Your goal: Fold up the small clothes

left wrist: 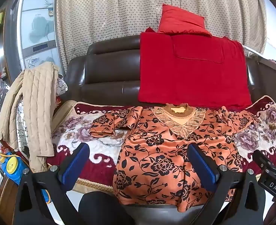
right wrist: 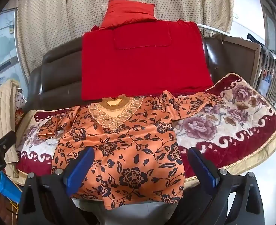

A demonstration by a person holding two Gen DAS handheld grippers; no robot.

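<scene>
Left gripper (left wrist: 138, 161) was held level, pointing toward 12 o'clock, jaws spread wide with nothing between the blue pads (left wrist: 76, 166); its two black finger arms entered the left wrist view from about 7 and 5 o'clock. Right gripper (right wrist: 140, 166) was in the same pose: jaws wide apart, blue pads (right wrist: 79, 170) facing each other, nothing gripped. The two units were side by side, near each other: part of the right one's black body showed at 4 o'clock in the left wrist view, and part of the left one's at 8 o'clock in the right wrist view. No hand or wrist was visible.
</scene>
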